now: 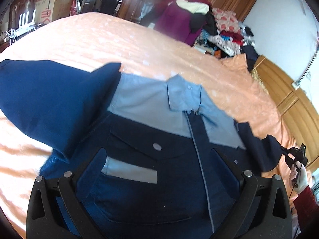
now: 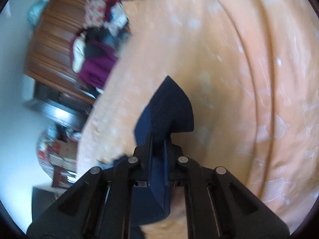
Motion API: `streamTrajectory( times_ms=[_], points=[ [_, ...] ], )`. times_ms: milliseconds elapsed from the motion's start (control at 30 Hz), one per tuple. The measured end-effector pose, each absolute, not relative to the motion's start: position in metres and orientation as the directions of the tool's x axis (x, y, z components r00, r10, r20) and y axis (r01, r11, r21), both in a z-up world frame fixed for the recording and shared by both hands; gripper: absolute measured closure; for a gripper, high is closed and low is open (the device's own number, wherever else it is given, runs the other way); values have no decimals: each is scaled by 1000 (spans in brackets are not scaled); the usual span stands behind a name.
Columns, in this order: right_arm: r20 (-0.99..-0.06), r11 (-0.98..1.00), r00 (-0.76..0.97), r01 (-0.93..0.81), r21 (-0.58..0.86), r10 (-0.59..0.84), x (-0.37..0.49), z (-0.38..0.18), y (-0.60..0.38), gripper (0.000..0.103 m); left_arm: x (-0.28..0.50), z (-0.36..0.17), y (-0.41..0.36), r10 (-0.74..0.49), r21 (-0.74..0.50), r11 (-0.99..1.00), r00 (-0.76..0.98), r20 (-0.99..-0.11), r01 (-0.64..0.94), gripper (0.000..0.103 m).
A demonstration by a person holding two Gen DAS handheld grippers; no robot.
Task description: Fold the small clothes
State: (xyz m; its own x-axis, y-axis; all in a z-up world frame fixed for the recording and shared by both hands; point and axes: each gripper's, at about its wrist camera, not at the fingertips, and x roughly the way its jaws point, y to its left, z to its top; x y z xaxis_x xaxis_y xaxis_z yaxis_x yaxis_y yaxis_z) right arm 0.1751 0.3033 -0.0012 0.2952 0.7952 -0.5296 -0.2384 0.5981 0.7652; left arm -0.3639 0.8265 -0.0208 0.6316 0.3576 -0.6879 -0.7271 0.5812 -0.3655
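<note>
Jacket [image 1: 151, 159] lies front-up on the orange bed [image 1: 99, 43], collar at 12 o'clock. My right tool [image 2: 159, 139] is clamped on a sleeve end [image 2: 171, 109] at 3 o'clock; my left tool [image 1: 159, 171] is spread wide above the chest, holding nothing. Best carry the sleeve taut across toward 9 o'clock, flat over the chest.

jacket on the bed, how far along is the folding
Early. The jacket lies front up on the bed, collar flat. The right gripper pinches one sleeve; the other sleeve is lifted. No finished fold shows; body folds remain.
</note>
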Motion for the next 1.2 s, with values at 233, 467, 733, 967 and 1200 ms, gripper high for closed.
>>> streamTrajectory(
  times_ms=[233, 467, 733, 967, 1200],
  points=[
    [-418, 473, 223, -416, 776, 881, 122, 70, 364, 95, -403, 12, 827, 423, -362, 580, 649, -632, -730, 0],
    [-318, 224, -65, -578, 785, 946, -14, 94, 564, 95, -428, 40, 825, 458, -413, 569, 692, -559, -711, 0],
    [-430, 111, -401, -613, 782, 809, -156, 26, 711, 65, -458, 41, 825, 474, -404, 540, 664, -579, -738, 0],
    [-609, 297, -230, -710, 639, 759, -85, -22, 647, 63, -505, 24, 840, 501, -416, 469, 622, -602, -779, 0],
    [-761, 454, -109, -744, 489, 640, -57, -39, 625, 57, -600, 4, 868, 582, -476, 284, 544, -604, -832, 0]
  ],
)
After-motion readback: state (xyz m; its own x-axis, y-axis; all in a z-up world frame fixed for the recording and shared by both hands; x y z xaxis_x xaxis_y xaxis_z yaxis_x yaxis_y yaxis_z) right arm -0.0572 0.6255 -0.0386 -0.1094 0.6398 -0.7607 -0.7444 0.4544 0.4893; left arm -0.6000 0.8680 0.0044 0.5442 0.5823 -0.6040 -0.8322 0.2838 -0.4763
